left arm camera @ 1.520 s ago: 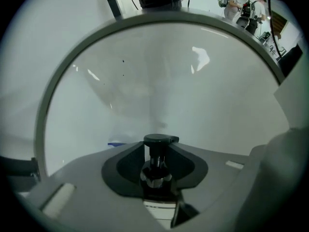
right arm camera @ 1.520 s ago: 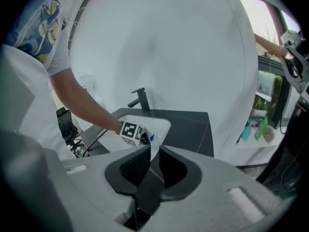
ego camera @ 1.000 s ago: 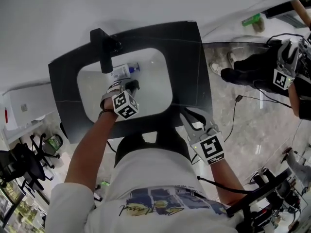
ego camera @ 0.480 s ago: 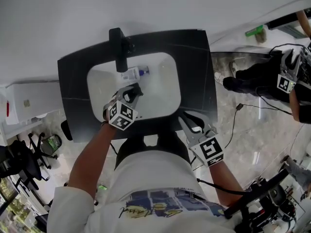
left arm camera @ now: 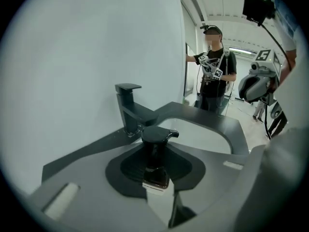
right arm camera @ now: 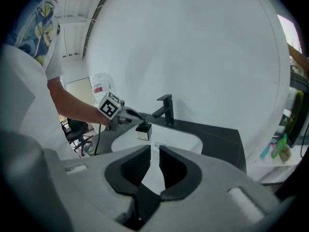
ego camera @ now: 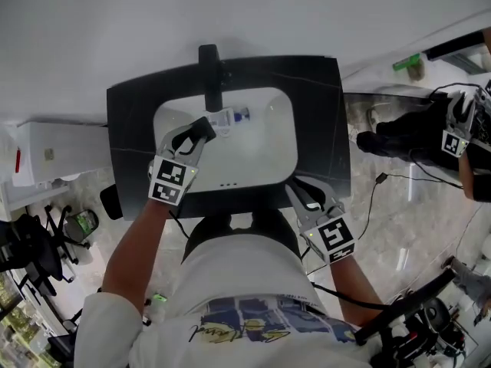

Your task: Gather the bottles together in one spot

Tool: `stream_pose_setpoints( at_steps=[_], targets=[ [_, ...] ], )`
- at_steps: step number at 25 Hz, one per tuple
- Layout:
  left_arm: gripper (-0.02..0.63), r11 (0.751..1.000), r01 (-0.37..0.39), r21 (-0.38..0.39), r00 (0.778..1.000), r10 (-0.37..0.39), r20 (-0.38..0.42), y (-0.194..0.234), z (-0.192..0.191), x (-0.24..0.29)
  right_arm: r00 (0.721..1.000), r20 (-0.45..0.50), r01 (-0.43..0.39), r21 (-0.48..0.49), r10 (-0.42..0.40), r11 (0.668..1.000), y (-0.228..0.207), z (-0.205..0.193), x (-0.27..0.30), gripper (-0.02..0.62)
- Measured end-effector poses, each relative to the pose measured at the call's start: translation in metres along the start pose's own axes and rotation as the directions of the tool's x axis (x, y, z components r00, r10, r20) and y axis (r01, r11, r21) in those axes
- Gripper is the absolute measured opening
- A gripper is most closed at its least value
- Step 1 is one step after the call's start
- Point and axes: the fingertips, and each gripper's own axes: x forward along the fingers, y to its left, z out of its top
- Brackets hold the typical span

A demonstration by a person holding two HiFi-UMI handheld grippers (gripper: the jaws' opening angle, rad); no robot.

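My left gripper [ego camera: 204, 127] is shut on a small pump bottle [left arm camera: 156, 144] with a black pump head and a white body, held upright above the left part of the white sink basin [ego camera: 265, 148]. The right gripper view shows the same bottle [right arm camera: 143, 131] hanging from the left gripper [right arm camera: 126, 115] over the basin. A second bottle [ego camera: 232, 117], clear with a blue cap, lies on its side in the basin near the faucet. My right gripper [ego camera: 301, 196] waits at the counter's front edge, its jaws a little apart with nothing between them [right arm camera: 153, 164].
A black faucet [ego camera: 209, 73] stands at the back of the black counter [ego camera: 318, 106]. A white box [ego camera: 54, 156] sits to the left. Another person with grippers [ego camera: 453, 140] stands at the right, and green bottles [ego camera: 404, 61] rest on a far ledge.
My left gripper has risen out of the basin with the pump bottle and drawn back toward the left rim. The blue-capped bottle and my right gripper have stayed put.
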Motion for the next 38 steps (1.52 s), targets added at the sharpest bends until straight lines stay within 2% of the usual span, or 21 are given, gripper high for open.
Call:
stream_pose_setpoints(
  at_steps=[6, 9, 20, 25, 30, 32, 35, 38],
  targets=[
    [0.083, 0.998, -0.028, -0.053, 0.998, 0.030, 0.053, 0.046, 0.023, -0.007, 1.000, 0.001, 0.017, 0.008, -0.017, 1.000, 0.007, 0.004, 0.004, 0.055],
    [0.083, 0.998, -0.018, -0.062, 0.996, 0.023, 0.085, 0.068, 0.036, -0.001, 0.999, 0.005, 0.038, 0.015, -0.039, 0.999, 0.008, 0.006, 0.006, 0.055],
    [0.083, 0.995, 0.102, 0.007, 0.990, -0.102, 0.098, 0.119, 0.057, 0.041, 0.990, -0.028, 0.140, 0.080, -0.138, 0.987, 0.021, -0.008, -0.002, 0.055],
    [0.083, 0.985, 0.168, 0.049, 0.981, -0.172, 0.090, 0.125, 0.055, 0.056, 0.982, -0.015, 0.188, 0.108, -0.187, 0.976, 0.021, -0.008, -0.006, 0.055],
    [0.084, 0.974, 0.216, 0.072, 0.968, -0.223, 0.116, 0.128, 0.063, 0.065, 0.975, -0.056, 0.221, 0.129, -0.216, 0.967, 0.023, -0.018, -0.006, 0.055],
    [0.084, 0.966, 0.245, 0.085, 0.959, -0.254, 0.124, 0.127, 0.063, 0.070, 0.971, -0.044, 0.237, 0.134, -0.233, 0.962, 0.025, -0.017, -0.003, 0.055],
    [0.084, 0.955, 0.280, 0.096, 0.948, -0.291, 0.126, 0.130, 0.055, 0.072, 0.971, -0.037, 0.237, 0.137, -0.235, 0.962, 0.033, -0.015, 0.009, 0.055],
    [0.086, 0.956, 0.278, 0.089, 0.949, -0.288, 0.126, 0.142, 0.046, 0.064, 0.976, -0.038, 0.216, 0.144, -0.213, 0.966, 0.042, -0.013, 0.022, 0.055]
  ],
)
